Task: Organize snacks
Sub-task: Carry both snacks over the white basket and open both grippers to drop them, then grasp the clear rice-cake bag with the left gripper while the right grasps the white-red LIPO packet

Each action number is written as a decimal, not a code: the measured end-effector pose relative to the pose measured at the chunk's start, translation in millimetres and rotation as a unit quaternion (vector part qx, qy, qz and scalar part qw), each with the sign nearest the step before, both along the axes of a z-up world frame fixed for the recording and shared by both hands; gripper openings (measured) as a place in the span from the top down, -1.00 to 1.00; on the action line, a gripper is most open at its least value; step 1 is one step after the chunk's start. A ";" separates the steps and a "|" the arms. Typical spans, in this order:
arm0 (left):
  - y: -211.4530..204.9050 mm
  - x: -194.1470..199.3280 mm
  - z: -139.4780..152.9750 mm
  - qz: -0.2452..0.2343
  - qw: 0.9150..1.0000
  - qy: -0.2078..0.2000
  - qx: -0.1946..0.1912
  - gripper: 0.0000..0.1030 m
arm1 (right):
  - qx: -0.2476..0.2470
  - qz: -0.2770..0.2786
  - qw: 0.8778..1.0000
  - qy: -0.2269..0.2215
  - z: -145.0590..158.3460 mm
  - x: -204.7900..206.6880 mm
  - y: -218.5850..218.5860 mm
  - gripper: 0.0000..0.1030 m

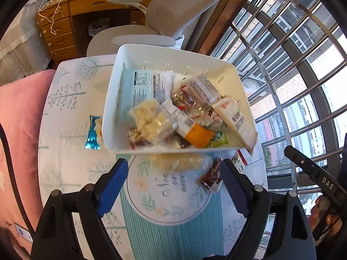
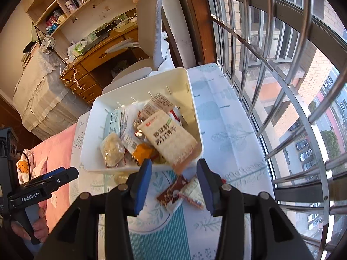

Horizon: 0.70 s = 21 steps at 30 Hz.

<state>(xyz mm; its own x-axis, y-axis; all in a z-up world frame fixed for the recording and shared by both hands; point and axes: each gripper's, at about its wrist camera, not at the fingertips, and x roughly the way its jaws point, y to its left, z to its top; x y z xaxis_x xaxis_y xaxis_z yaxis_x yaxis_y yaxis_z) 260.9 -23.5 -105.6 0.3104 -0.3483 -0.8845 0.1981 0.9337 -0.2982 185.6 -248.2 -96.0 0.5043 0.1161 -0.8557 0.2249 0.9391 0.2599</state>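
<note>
Snacks (image 1: 173,117) fill a white bin (image 1: 138,54) at the centre of both wrist views, set on a small worktop (image 1: 65,99) with a tree-print cloth beside a barred window (image 1: 292,54). A cream cracker packet (image 2: 171,140) lies tilted over the bin's near right corner, its end hanging past the rim, probably because the pile under it leaves no flat spot. Four items are not yet binned: a brown wrapper (image 2: 170,191) and a pale packet (image 2: 194,191) touching it at lower centre of the right view, a yellowish rice-cake pack (image 1: 175,162) just below the bin's near wall in the left view, and a blue-foil packet (image 1: 93,134) at the bin's left side. The left tongs (image 1: 173,186) stand wide and empty above the round placemat (image 1: 164,208), the rice-cake pack lying just ahead of them. The right tongs (image 2: 173,186) are parted and empty, pads clear of the two wrappers between them, so the next pickup looks likeliest there. An office chair (image 1: 177,10) and wooden desk (image 1: 86,10) fill the upper frame.
</note>
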 end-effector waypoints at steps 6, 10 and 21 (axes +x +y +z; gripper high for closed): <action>-2.7 -25.0 -5.1 0.015 1.000 0.003 -0.002 -0.67 | 0.027 -0.004 1.000 0.012 -8.3 -21.2 -8.9 0.00; -8.5 -39.5 -13.2 0.023 1.000 0.010 -0.005 -0.70 | 0.059 -0.010 0.998 0.026 -19.4 -29.8 -19.0 -0.02; -40.1 -54.1 -42.8 0.051 0.999 0.013 0.002 -0.86 | 0.142 -0.052 0.983 0.101 -67.8 -35.6 -56.4 -0.20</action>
